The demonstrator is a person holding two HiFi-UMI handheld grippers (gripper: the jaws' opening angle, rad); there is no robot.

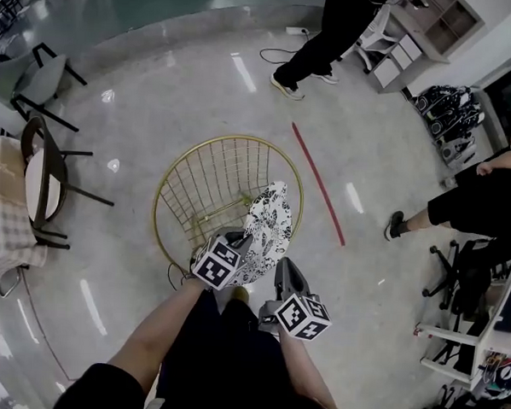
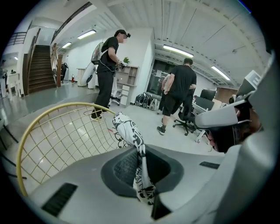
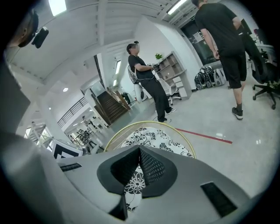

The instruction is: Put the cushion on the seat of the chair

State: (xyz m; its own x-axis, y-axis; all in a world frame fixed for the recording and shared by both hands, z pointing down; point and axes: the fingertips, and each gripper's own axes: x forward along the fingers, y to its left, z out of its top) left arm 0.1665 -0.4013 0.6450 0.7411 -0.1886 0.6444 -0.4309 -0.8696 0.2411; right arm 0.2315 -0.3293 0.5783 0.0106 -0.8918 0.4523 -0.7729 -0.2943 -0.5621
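A white cushion (image 1: 268, 219) with a black flower print hangs over the near right rim of a round gold wire chair (image 1: 189, 166). My left gripper (image 1: 241, 240) is shut on the cushion's near left edge. In the left gripper view a fold of the cushion (image 2: 129, 131) runs pinched between the jaws of that gripper (image 2: 141, 168), with the wire chair (image 2: 52, 131) behind it. Close to the right, my right gripper (image 1: 284, 267) is shut on the cushion too. The right gripper view shows the cushion (image 3: 153, 138) spread before the gripper (image 3: 139, 168) and inside the gold rim (image 3: 186, 136).
A dark chair (image 1: 47, 180) and a cloth-covered table (image 1: 3, 212) stand at the left. A red line (image 1: 318, 184) crosses the floor right of the wire chair. One person (image 1: 333, 32) stands at the far side, another (image 1: 482, 198) at the right by office chairs (image 1: 465, 274).
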